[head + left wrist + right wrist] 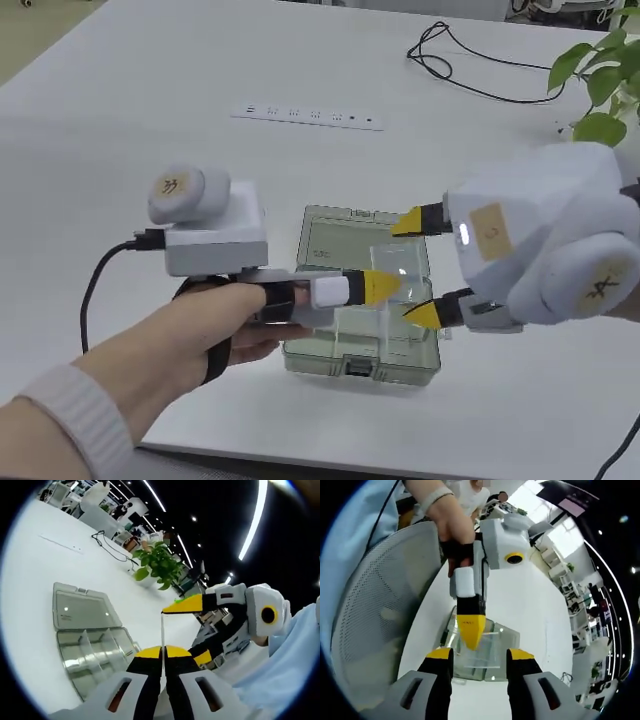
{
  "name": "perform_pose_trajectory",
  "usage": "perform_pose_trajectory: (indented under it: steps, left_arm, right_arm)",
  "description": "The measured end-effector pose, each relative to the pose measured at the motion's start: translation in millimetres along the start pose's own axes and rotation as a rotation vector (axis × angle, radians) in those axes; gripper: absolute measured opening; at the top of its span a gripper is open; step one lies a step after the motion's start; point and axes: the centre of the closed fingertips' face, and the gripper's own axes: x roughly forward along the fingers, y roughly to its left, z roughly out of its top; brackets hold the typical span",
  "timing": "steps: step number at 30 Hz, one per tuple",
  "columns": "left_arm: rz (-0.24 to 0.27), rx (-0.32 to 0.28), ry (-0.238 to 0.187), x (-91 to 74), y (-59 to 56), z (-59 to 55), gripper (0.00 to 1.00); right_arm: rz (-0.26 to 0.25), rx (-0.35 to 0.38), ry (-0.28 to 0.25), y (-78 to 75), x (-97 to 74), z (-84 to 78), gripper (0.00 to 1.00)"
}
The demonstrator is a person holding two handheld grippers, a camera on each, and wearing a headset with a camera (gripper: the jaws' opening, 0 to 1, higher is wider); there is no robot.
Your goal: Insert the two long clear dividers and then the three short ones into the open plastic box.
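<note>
The left gripper (162, 652) is pictured clenched on a thin clear divider (162, 630), which is seen edge-on between the yellow tips in the left gripper view and stands straight out ahead of them. In the head view the same gripper (385, 285), gripped by the person's left hand (215, 330), is held over the open plastic box (360, 368), with the divider (398, 262) carried above the box's base.

The right gripper (420, 268) is shown with its jaws spread wide and nothing gripped. One yellow tip is placed to each side of the divider. Whether either tip touches the divider cannot be told. In the right gripper view, the divider (490, 650) is framed between that gripper's (480, 655) own parted tips, pinched from above by the left gripper (470, 625).

The box is set on a white table (150, 80), with its lid (345, 240) laid back flat on the far side. In the left gripper view, clear partitions (82, 645) are seen standing in the base of the box (67, 672).

Farther back on the table, a white power strip (308, 116) and a looped black cable (450, 60) are seen, with a green plant (600, 80) at the right edge. A mesh chair back (375, 615) is caught in the right gripper view.
</note>
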Motion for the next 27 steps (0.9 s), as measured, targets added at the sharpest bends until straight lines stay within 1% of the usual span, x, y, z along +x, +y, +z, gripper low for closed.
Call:
perform_pose_trajectory:
  steps: [2, 3, 4, 5, 6, 7, 9, 10, 11, 12, 13, 14, 15, 17, 18, 19, 20, 21, 22, 23, 24, 26, 27]
  left_arm:
    - [-0.007, 0.094, 0.021, -2.1, -0.3, -2.0, 0.0]
    - [-0.019, 0.102, 0.022, -2.5, -2.6, -2.0, 0.0]
    - [-0.034, 0.145, 0.018, -3.1, -5.4, -1.0, 0.0]
    - [-0.031, 0.147, 0.025, -3.8, -6.1, -2.0, 0.0]
    - [-0.04, 0.189, 0.047, -4.4, -6.5, -4.3, 0.0]
    - [-0.051, 0.255, 0.05, -4.8, -8.5, -4.3, 0.0]
    - [-0.057, 0.31, 0.07, -6.3, -10.3, -6.1, 0.0]
    - [-0.064, 0.331, 0.071, -6.9, -11.8, -5.9, 0.0]
    - [-0.07, 0.359, 0.066, -7.7, -13.1, -4.6, 0.0]
    - [-0.072, 0.366, 0.054, -7.5, -13.7, -1.8, 0.0]
    - [-0.081, 0.379, 0.069, -8.8, -14.6, -3.3, 0.0]
    - [-0.083, 0.419, 0.071, -9.4, -12.9, -2.2, 0.0]
    - [-0.09, 0.447, 0.089, -10.0, -13.5, -4.1, 0.0]
    - [-0.104, 0.502, 0.106, -10.4, -14.2, -6.3, 0.0]
    - [-0.107, 0.529, 0.121, -10.8, -13.2, -8.2, 0.0]
    - [-0.106, 0.553, 0.131, -10.9, -12.1, -9.3, 0.0]
    - [-0.101, 0.582, 0.147, -11.1, -9.9, -10.9, 0.0]
    - [-0.107, 0.606, 0.155, -11.1, -10.3, -12.1, 0.0]
    - [-0.113, 0.6, 0.154, -10.7, -11.9, -13.3, 0.0]
    - [-0.117, 0.619, 0.158, -10.6, -11.9, -14.1, 0.0]
    - [-0.117, 0.643, 0.167, -10.3, -11.2, -15.6, 0.0]
    - [-0.121, 0.681, 0.181, -10.2, -11.0, -18.4, 0.0]
    - [-0.128, 0.7, 0.186, -10.0, -12.3, -20.3, 0.0]
  right_arm:
    - [0.02, 0.069, -0.035, -5.2, -6.3, 2.8, 0.43]
    - [0.027, 0.083, -0.05, -7.2, -8.2, 4.5, 0.42]
    - [0.044, 0.114, -0.074, -8.4, -11.0, 7.4, 0.4]
    - [0.048, 0.137, -0.085, -10.4, -12.5, 8.5, 0.39]
    - [0.073, 0.168, -0.104, -10.3, -14.8, 11.0, 0.38]
    - [0.078, 0.182, -0.115, -12.0, -16.2, 12.2, 0.37]
    - [0.092, 0.224, -0.131, -16.4, -17.7, 11.3, 0.36]
    - [0.106, 0.231, -0.149, -18.4, -20.6, 13.8, 0.35]
    - [0.105, 0.249, -0.156, -20.7, -22.2, 15.2, 0.35]
    - [0.132, 0.261, -0.159, -20.0, -23.3, 14.7, 0.33]
    - [0.142, 0.264, -0.163, -20.8, -23.5, 14.1, 0.32]
    - [0.136, 0.266, -0.163, -23.4, -23.3, 13.4, 0.31]
    - [0.162, 0.26, -0.156, -20.2, -23.5, 12.8, 0.3]
    - [0.174, 0.261, -0.143, -20.2, -22.1, 10.6, 0.29]
    - [0.195, 0.259, -0.137, -17.9, -22.0, 9.2, 0.27]
    - [0.198, 0.269, -0.136, -19.3, -21.1, 8.6, 0.25]
    - [0.21, 0.275, -0.136, -17.6, -21.3, 9.3, 0.25]
    - [0.241, 0.279, -0.137, -12.3, -22.0, 11.0, 0.23]
    - [0.262, 0.291, -0.133, -8.7, -22.1, 11.7, 0.22]
    - [0.275, 0.289, -0.13, -6.0, -22.1, 12.1, 0.21]
    - [0.306, 0.286, -0.128, 0.2, -22.2, 13.2, 0.19]
    - [0.328, 0.286, -0.111, 6.0, -19.3, 12.5, 0.15]
    - [0.348, 0.285, -0.101, 10.2, -19.0, 11.8, 0.14]
